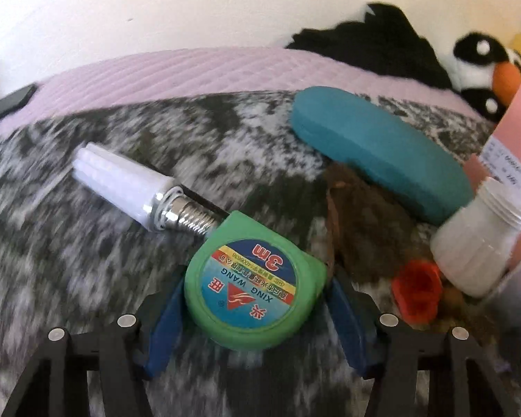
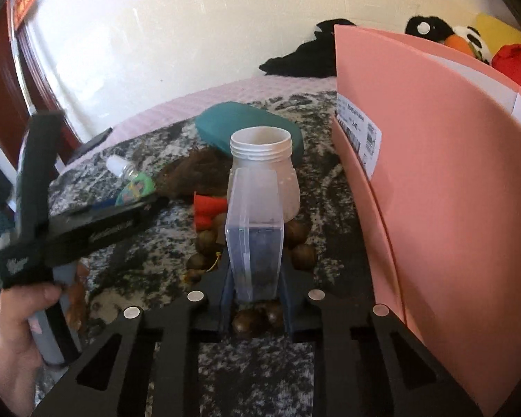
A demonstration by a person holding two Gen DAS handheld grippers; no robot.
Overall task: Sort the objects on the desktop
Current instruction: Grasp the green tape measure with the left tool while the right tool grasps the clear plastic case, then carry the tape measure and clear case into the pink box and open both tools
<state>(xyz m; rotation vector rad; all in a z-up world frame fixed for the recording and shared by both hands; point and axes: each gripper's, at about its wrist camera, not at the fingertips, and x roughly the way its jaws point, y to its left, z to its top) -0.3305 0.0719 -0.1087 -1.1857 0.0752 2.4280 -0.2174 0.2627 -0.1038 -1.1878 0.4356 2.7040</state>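
My left gripper (image 1: 257, 299) is shut on a green 3 m tape measure (image 1: 250, 285), held over the grey mottled cloth; it also shows in the right wrist view (image 2: 137, 187). My right gripper (image 2: 255, 278) is shut on a clear plastic box (image 2: 255, 232) with dark contents. A white LED corn bulb (image 1: 128, 187) lies just beyond the tape measure. A teal glasses case (image 1: 382, 149) lies at the back. An open white jar (image 1: 479, 239) stands by a red cap (image 1: 416, 290); the jar (image 2: 264, 170) stands right behind the clear box.
A tall pink box (image 2: 434, 187) stands at the right. A brown furry lump (image 1: 361, 229) and a string of brown wooden beads (image 2: 205, 243) lie on the cloth. Plush toys (image 1: 486, 66) and a black garment (image 1: 375, 41) are on the pink bedspread (image 1: 173, 73).
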